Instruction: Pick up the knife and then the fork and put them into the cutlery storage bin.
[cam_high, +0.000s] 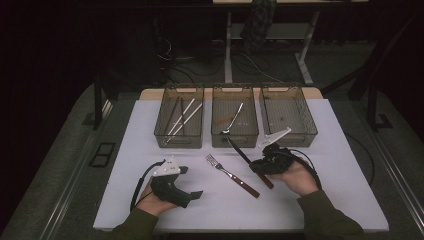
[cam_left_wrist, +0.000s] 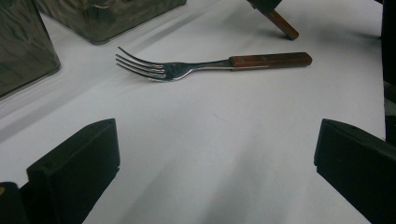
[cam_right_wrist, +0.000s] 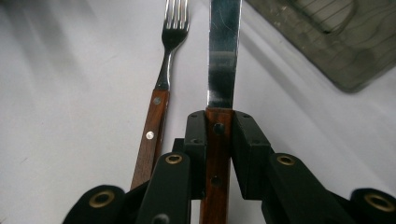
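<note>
The right tool (cam_right_wrist: 219, 128) is pinched tight on a knife (cam_right_wrist: 223, 56). Its two black jaws squeeze the brown wooden handle from both sides, just under the shiny blade. In the high view the knife (cam_high: 245, 156) is held up at a slant by the right tool (cam_high: 261, 162), with its blade tip pointing toward the middle bin (cam_high: 234, 139) and close to that bin's front wall.

A fork (cam_high: 232, 175) with the same kind of brown handle lies flat on the white tabletop (cam_high: 150, 200), just to the left of the knife. In the right gripper view the fork (cam_right_wrist: 156, 112) lies beside the knife, and both point the same way.

The left tool (cam_left_wrist: 217, 158) is spread wide with nothing in it. It sits low over the tabletop and faces the fork (cam_left_wrist: 210, 65), which lies a little way in front of it.

Three see-through bins stand in a row at the far side. The left bin (cam_high: 179, 141) has a few long sticks in it. The middle bin has a spoon or fork; I cannot tell which. The right bin (cam_high: 289, 138) stands beside them.
</note>
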